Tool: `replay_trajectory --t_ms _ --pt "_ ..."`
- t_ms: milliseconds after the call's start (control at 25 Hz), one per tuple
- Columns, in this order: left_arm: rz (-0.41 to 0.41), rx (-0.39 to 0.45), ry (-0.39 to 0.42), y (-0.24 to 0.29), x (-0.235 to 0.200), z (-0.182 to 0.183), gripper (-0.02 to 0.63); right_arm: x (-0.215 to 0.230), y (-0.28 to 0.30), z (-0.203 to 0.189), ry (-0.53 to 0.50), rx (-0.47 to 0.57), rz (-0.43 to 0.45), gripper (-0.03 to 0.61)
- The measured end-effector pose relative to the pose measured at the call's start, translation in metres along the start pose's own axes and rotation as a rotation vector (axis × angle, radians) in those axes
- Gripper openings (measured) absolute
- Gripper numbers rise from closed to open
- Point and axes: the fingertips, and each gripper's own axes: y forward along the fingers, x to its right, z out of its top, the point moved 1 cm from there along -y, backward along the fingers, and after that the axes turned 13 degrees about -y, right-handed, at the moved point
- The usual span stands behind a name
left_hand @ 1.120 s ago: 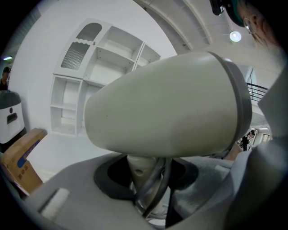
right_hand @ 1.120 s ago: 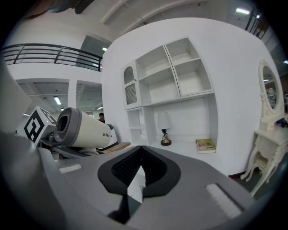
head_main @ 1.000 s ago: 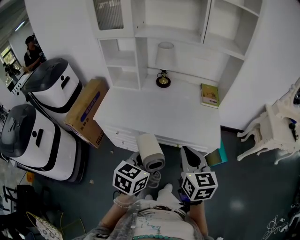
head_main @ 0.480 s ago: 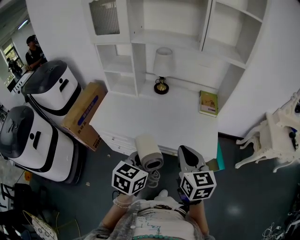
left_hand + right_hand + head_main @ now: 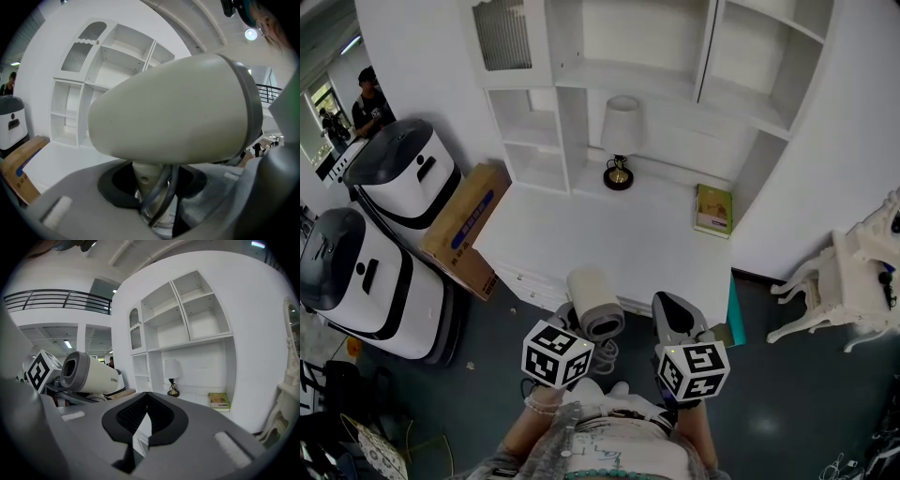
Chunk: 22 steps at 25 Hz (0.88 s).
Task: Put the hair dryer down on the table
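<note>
Left tool [image 5: 151, 190]: lower centre-left of head view, jaws clamped on hair dryer [image 5: 592, 302] handle | Right tool [image 5: 146, 416]: lower centre-right, jaws together, nothing between | Left forearm [image 5: 530, 424], right forearm [image 5: 698, 438]: bottom edge, side by side.

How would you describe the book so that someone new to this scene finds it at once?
Start at the white table under the white wall shelves. The book lies flat near its back right corner. Its yellow-green cover sets it apart from the upright white-shaded lamp to its left.
</note>
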Motion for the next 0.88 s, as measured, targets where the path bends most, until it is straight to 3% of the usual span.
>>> replay_trajectory --t_ms 440,880 --pt "0.000 -0.005 -0.004 0.011 -0.014 0.010 0.169 0.014 0.009 -0.001 0.007 -0.009 -0.025 0.028" --pt "-0.047 -0.031 0.011 0.036 -0.044 0.038 0.169 0.025 0.059 0.015 0.014 -0.009 -0.055 0.028"
